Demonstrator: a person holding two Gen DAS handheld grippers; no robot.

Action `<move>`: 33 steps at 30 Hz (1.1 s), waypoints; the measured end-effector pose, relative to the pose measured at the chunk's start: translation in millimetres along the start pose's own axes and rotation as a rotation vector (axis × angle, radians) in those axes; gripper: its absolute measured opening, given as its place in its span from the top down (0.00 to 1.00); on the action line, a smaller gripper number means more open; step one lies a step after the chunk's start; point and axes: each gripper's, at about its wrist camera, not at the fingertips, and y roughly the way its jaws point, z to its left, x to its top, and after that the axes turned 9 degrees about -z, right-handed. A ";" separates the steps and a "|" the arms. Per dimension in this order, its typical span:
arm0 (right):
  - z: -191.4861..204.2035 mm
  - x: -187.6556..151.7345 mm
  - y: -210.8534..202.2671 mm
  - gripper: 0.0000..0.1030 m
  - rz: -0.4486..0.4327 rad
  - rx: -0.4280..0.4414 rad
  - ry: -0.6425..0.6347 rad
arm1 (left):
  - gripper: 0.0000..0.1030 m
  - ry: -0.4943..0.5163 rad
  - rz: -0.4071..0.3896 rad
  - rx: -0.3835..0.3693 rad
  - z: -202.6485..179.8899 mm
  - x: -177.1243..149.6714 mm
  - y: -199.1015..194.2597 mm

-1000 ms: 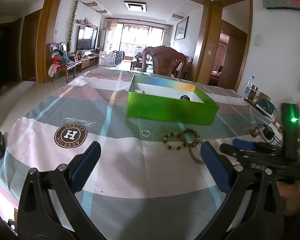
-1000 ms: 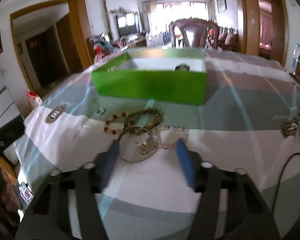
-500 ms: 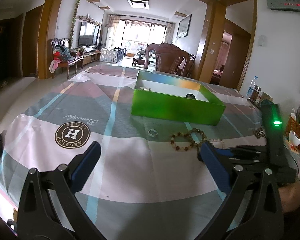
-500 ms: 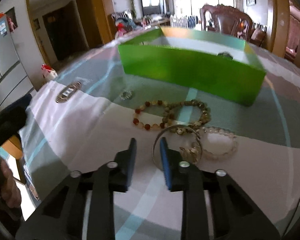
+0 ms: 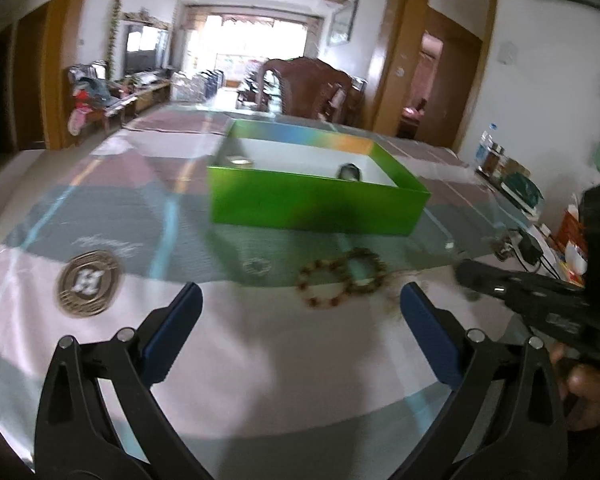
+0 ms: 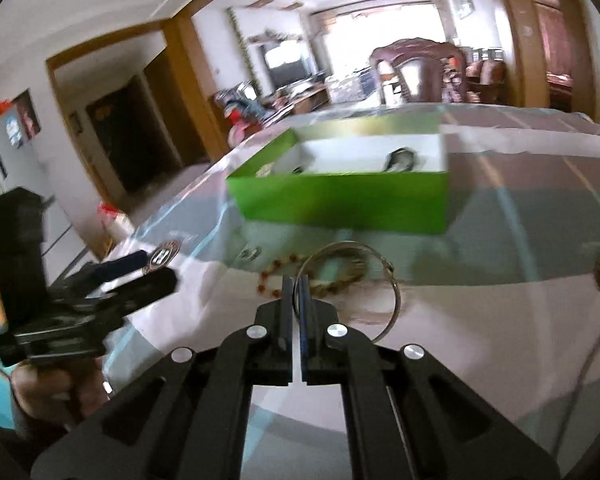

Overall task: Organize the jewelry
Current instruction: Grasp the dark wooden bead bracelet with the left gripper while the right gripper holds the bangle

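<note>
One thin silver bangle pinched edge-on in right gripper; could slip or swing short of green box. Left gripper spread, closing slightly, empty.

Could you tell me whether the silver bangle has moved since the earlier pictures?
Yes. The bangle, pinched in the right gripper, has lifted off the tablecloth toward the green box.

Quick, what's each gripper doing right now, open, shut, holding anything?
Left gripper: open, jaws easing inward, nothing between them.
Right gripper: shut on the silver bangle, pinching its rim.
</note>
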 end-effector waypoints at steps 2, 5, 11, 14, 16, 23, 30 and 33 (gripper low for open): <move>-8.4 2.2 -11.3 0.97 -0.013 -0.010 0.011 | 0.23 0.018 0.060 -0.026 -12.1 3.9 21.8; -17.3 -1.1 -21.6 0.97 -0.017 -0.020 0.023 | 0.52 0.008 0.151 -0.074 -26.4 6.2 56.8; -28.3 -9.2 -29.4 0.97 -0.005 -0.017 0.038 | 0.65 -0.043 0.284 -0.092 -33.5 0.9 111.4; -33.2 -11.0 -31.9 0.97 -0.006 -0.020 0.045 | 0.76 -0.072 0.317 -0.073 -30.5 -4.9 126.7; -35.7 -10.5 -33.5 0.97 -0.012 -0.021 0.051 | 0.91 -0.101 0.314 -0.060 -25.4 -6.0 130.5; -39.4 -10.5 -37.2 0.97 -0.024 -0.019 0.062 | 0.92 -0.129 0.204 -0.104 -23.2 7.2 113.0; -32.1 -9.5 -46.5 0.97 -0.052 -0.010 0.057 | 0.92 -0.087 -0.014 -0.168 -29.1 43.8 29.1; -28.0 -8.3 -51.2 0.97 -0.064 -0.004 0.050 | 0.92 -0.055 -0.074 -0.164 -26.6 52.3 -10.8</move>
